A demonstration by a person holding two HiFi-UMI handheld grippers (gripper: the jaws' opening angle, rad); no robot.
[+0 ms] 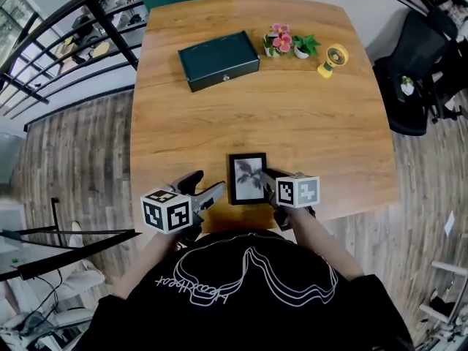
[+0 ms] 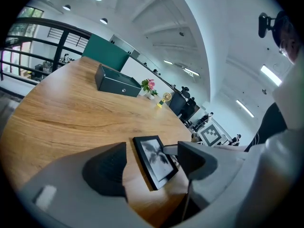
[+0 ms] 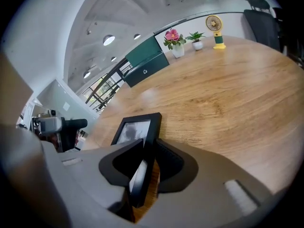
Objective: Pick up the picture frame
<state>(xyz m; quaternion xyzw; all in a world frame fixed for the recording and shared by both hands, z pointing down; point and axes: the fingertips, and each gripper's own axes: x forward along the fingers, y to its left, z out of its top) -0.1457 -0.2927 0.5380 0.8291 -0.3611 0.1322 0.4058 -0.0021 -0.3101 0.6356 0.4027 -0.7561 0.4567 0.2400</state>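
Lying near the front edge of the wooden table [image 1: 292,115], the picture frame [image 1: 247,178] is seen with its black border and a grey plant print facing up. Its right edge is pinched between the two dark jaws of the right gripper [image 1: 269,185], which are drawn tight on the border, as is shown plainly in the right gripper view, where the frame [image 3: 137,127] runs straight out from between that gripper's [image 3: 149,151] pads. Whether that edge is raised off the wood cannot be told. The left gripper [image 1: 207,183] is held just beside the frame's left edge, its jaws spread wide with nothing clasped; in the left gripper view the frame [image 2: 156,159] is seen beyond the gap between the jaws [image 2: 152,150], with the right gripper's pad laid on its far side. Well apart, on the far half of the table, a dark green box [image 1: 219,60], a pot of pink flowers [image 1: 280,41], a small green plant [image 1: 306,45] and a yellow desk fan [image 1: 333,58] are set. A black office chair [image 1: 409,72] is placed off the table's right side.
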